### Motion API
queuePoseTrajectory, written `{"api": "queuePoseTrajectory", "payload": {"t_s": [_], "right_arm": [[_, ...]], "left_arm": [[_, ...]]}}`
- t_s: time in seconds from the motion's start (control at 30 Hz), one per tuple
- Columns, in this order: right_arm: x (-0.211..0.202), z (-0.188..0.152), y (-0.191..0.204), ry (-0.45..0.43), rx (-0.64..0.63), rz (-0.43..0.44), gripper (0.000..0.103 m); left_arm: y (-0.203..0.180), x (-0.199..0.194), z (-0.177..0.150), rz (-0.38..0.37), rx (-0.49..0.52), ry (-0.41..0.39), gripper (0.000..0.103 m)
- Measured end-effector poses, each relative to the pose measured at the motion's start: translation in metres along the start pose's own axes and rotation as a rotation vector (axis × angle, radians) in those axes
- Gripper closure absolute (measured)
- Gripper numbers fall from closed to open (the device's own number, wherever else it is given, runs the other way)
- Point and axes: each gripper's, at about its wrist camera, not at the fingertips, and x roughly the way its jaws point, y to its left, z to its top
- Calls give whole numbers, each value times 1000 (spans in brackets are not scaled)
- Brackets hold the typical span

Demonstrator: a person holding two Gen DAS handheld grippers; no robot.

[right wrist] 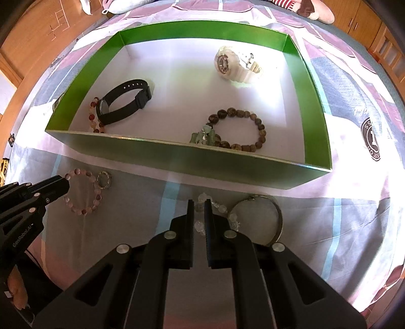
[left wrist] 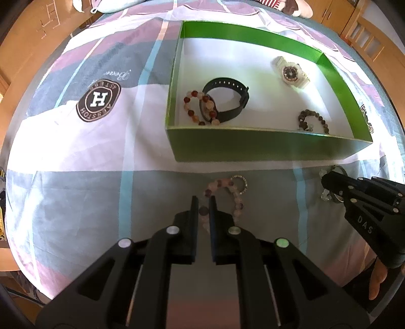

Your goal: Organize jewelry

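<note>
A plaid bedsheet [left wrist: 83,151] in pink, grey and white spreads across the whole surface, its round brown "H" badge [left wrist: 98,100] serving as landmark. Beyond the badge, at the far edge, lies a pale pillow [left wrist: 111,6]. Wooden cabinets [right wrist: 364,17] stand well to the badge's far right.

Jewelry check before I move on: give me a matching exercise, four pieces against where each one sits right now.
Pieces:
1. white watch
2. brown bead bracelet
3. pink bead bracelet
4. clear crystal bracelet

Places:
A. on the bedsheet, between the left gripper's fingers
B. in the green box, by its near wall
C. on the bedsheet, between the right gripper's fingers
D. in the green box, toward its far right corner

Pairs: 1-D, 2-B, 3-A, 4-C
</note>
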Motion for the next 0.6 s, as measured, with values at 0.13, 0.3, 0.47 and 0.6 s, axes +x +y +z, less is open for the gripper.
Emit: {"api": "queuePoseTrajectory", "payload": {"t_s": [0.13,0.3,0.47,0.6], "right_arm": [[-3,-3,-13,12,-4,1,96],[15,-1,-3,4,0,7,96],[13,-3,-4,10,6,0,96],[12,-2,-5,7,4,3,96]], "left_arm": [[2,7,1,6,8,9,95],[4,15,3,2,5,10,95],[6,21,3,16,5,30,95],[9,22,2,11,-1,35,95]]}}
